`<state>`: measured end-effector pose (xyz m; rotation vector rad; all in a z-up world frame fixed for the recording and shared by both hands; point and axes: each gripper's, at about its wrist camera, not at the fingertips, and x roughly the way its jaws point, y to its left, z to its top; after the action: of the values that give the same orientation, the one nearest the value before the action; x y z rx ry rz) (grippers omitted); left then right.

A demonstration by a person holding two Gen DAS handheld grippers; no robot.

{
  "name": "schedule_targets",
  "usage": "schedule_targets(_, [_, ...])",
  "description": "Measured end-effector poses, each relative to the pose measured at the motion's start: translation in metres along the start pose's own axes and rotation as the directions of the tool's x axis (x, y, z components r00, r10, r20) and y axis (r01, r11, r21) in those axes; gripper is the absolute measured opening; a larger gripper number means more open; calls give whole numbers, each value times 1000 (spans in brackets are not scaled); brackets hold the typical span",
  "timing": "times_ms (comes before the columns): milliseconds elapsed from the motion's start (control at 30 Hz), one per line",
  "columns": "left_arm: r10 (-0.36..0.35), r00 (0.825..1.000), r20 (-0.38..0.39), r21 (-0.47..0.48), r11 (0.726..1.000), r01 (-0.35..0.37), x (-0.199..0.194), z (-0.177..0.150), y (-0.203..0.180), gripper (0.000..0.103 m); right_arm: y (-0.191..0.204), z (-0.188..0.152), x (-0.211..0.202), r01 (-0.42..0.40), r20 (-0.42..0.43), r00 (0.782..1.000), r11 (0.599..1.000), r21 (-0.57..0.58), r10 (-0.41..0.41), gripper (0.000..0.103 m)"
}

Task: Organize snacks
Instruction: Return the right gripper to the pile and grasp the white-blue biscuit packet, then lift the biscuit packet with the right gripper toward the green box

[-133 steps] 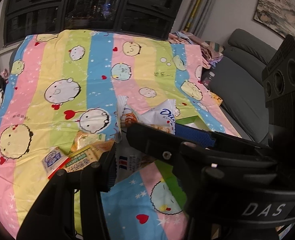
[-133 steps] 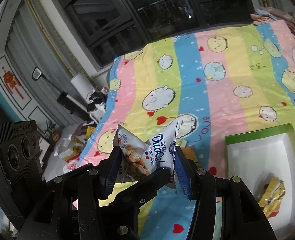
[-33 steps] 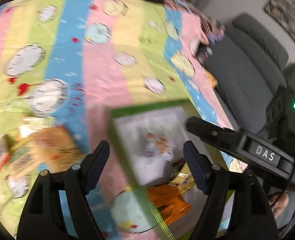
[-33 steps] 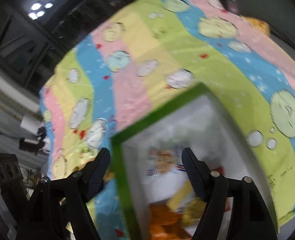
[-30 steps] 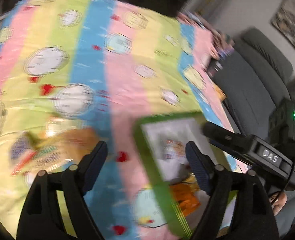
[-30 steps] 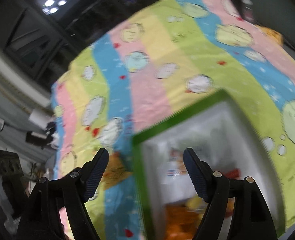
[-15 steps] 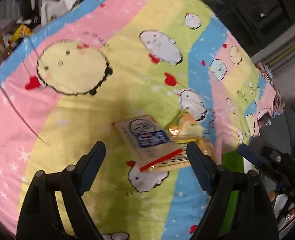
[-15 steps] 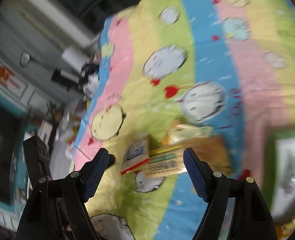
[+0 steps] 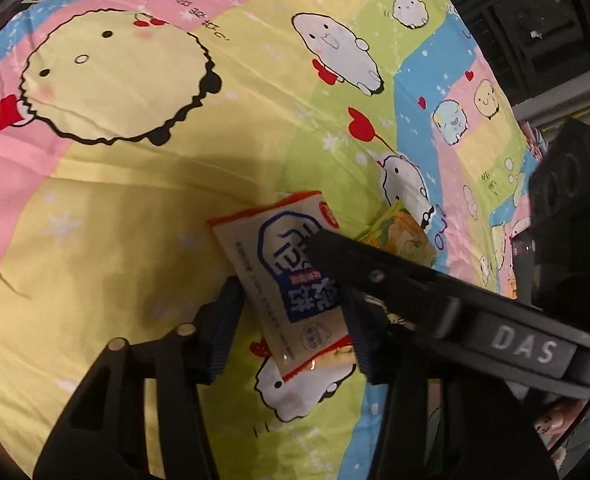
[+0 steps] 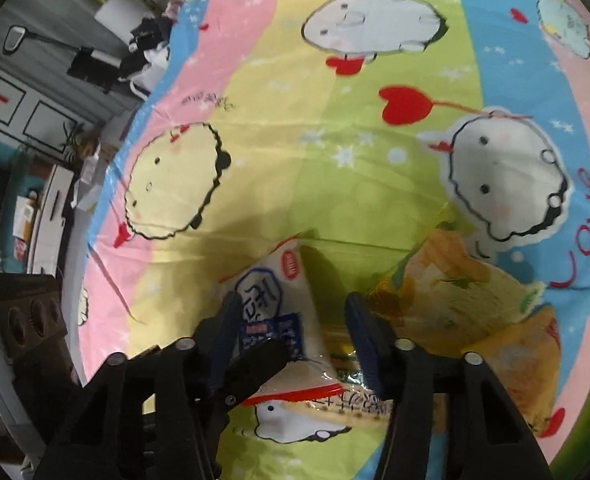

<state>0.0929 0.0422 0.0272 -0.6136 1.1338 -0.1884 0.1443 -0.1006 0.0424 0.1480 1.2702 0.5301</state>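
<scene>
Both grippers have left the green box and dropped onto the snack pile on the striped bedsheet. Left gripper, jaws just narrowed, clamps the white-and-blue packet. Right gripper closing half-wide, straddling that packet's edge; grip unclear. Yellow packets lie just beside

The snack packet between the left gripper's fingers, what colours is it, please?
The snack packet is cream-white with blue lettering and red-orange edges, clearest in the left wrist view.

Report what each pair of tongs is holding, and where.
Left tongs, just closing, pinch the white snack packet across its width, near end. Right tongs, also just closing, straddle its edge and a yellow packet; grip cannot be told.
</scene>
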Motion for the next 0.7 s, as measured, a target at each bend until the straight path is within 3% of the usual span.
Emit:
schedule_targets(167, [8,1000,15,36,999,-9,0,-4,-4,41,-3,-3,7,-33,-5,999,999,13,33,40])
schedule_targets(333, [14,999,42,64,998,-17,-13,-8,-15,40,0,-9,-7,-39,35,999,999,12,39,39])
schedule_targets(533, [4,993,120,153,988,-22,-48,-18,-46,40,9,-24,-53,-59,142,988,998,3,58,39])
schedule_targets(700, [-20,983,182,248,968,-27,-77,-34,-79,40,11,-48,-102,-81,262,962,997,2,78,39])
